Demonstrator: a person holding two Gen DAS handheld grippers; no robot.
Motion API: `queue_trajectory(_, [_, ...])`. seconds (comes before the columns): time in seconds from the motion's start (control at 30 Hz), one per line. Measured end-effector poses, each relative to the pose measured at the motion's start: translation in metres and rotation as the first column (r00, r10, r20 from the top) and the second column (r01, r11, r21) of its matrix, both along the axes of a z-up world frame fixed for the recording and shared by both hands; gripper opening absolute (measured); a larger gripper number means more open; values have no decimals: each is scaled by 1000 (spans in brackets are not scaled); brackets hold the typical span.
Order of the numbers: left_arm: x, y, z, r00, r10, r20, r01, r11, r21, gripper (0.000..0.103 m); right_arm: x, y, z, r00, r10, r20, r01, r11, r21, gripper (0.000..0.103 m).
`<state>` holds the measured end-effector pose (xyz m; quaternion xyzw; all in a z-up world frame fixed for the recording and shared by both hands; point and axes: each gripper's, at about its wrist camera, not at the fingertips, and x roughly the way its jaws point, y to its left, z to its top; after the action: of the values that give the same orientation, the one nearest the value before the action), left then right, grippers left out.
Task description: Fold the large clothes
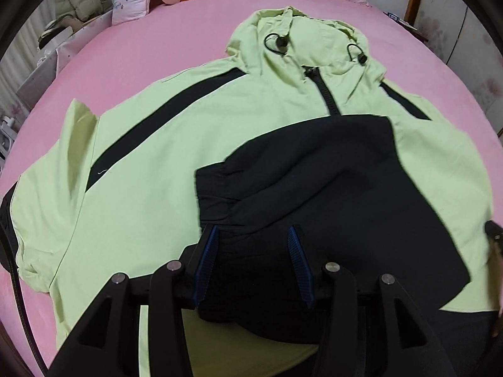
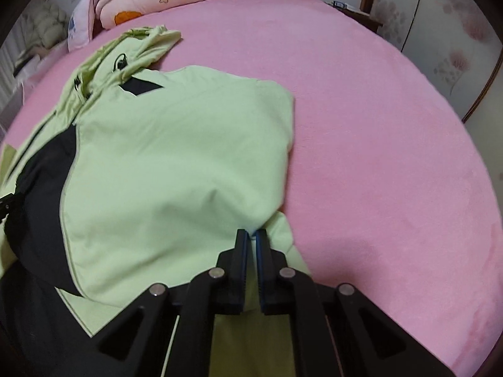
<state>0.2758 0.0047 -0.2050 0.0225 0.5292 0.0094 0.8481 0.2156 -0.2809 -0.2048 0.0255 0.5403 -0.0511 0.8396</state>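
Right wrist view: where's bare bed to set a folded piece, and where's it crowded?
Free: the wide stretch of pink sheet right of the jacket, out to the bed's right edge, plus the band between the hood and the pillows. Crowded: the left half, under the jacket, where the right gripper pinches its green fabric.

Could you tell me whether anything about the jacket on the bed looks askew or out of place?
The jacket lies mid-fold: its black sleeve slants across the chest rather than square, and the hood is crumpled. Nothing looks damaged.
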Motion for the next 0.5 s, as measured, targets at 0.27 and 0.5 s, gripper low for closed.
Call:
queue_trajectory(0.27, [-1, 19, 1, 999, 27, -19, -28, 999, -47, 46, -12, -36, 5, 997, -76, -6, 76, 997, -8, 0])
queue_trajectory(0.5, [-15, 16, 17, 1000, 19, 4, -18, 997, -71, 52, -17, -49, 26, 993, -112, 45, 109, 992, 56, 0])
